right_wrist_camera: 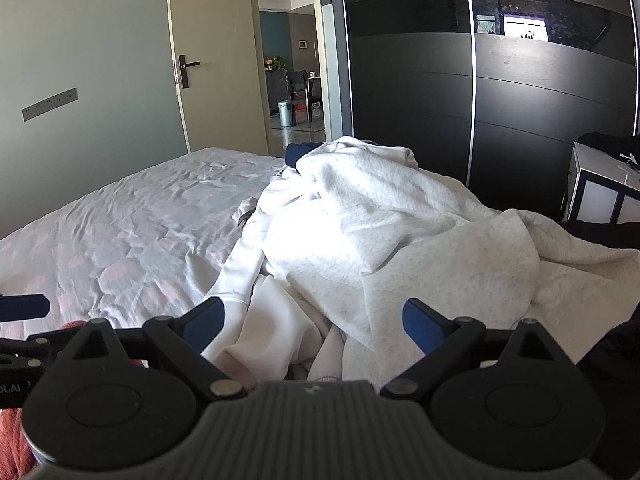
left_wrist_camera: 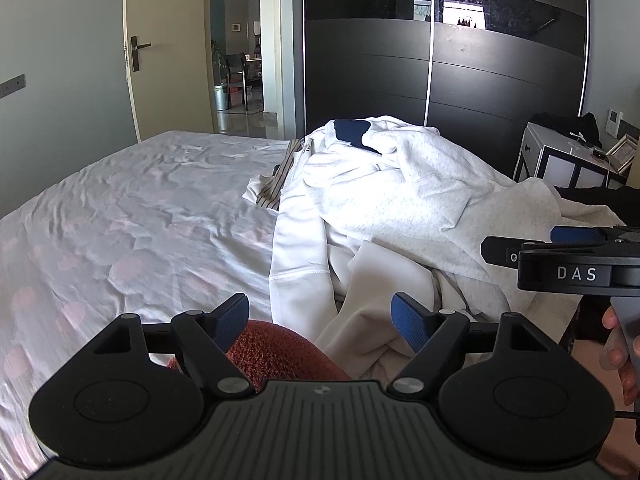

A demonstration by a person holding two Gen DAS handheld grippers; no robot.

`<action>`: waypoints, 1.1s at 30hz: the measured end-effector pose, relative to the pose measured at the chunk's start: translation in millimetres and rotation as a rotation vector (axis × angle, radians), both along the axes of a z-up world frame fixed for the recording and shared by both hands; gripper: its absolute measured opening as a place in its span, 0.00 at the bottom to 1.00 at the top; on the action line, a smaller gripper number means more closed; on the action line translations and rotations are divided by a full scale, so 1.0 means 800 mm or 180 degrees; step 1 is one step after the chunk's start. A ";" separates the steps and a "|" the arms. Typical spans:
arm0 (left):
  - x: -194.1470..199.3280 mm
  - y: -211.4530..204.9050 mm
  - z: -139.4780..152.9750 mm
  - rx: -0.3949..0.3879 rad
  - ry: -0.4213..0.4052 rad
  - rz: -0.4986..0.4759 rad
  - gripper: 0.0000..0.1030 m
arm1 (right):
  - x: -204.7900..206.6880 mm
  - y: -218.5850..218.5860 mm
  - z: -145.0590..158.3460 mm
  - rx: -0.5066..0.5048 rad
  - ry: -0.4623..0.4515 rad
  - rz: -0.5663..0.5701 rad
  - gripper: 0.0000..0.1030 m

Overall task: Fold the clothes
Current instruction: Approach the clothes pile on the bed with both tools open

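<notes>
Clothes (right_wrist_camera: pixel 384 232) lie heaped ahead of both my tongs on the right part of the bed (left_wrist_camera: pixel 132 216), the pile's long axis running away from me toward the dark wardrobe (left_wrist_camera: pixel 440 60); my right tongs (right_wrist_camera: pixel 314 322) hover released nearest the grey sweatshirt (right_wrist_camera: pixel 432 248); my left tongs (left_wrist_camera: pixel 320 316) hang released too, over a white sleeve (left_wrist_camera: pixel 298 252) and a rust-red cloth (left_wrist_camera: pixel 280 356); I judge the right nearer; a nightstand (left_wrist_camera: pixel 568 160) and an open door (left_wrist_camera: pixel 172 48) stand behind.

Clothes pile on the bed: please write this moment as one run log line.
stage: before first grasp | left gripper: open, empty | right gripper: open, empty | clothes pile: unfolded on bed | red towel: under left gripper
</notes>
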State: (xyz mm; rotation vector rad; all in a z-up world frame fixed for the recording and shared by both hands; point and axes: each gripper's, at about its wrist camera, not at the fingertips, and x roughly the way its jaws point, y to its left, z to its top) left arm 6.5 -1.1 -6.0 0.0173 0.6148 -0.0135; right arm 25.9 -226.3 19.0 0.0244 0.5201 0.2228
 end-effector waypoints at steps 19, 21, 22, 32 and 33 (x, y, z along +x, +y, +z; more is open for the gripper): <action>0.001 0.000 -0.004 0.0000 0.0082 0.0032 0.90 | 0.002 -0.003 -0.006 0.0011 0.0096 0.0037 0.94; 0.001 0.000 -0.005 -0.0001 0.0086 0.0034 0.90 | 0.002 -0.003 -0.007 0.0014 0.0114 0.0040 0.94; 0.001 0.000 -0.005 -0.0002 0.0088 0.0037 0.90 | 0.002 -0.003 -0.008 0.0017 0.0122 0.0040 0.94; 0.003 0.003 -0.008 -0.0044 0.0126 0.0062 0.90 | 0.004 -0.003 -0.010 0.0018 0.0141 0.0075 0.94; 0.003 0.003 -0.008 -0.0046 0.0135 0.0063 0.90 | 0.005 -0.003 -0.010 0.0011 0.0146 0.0086 0.94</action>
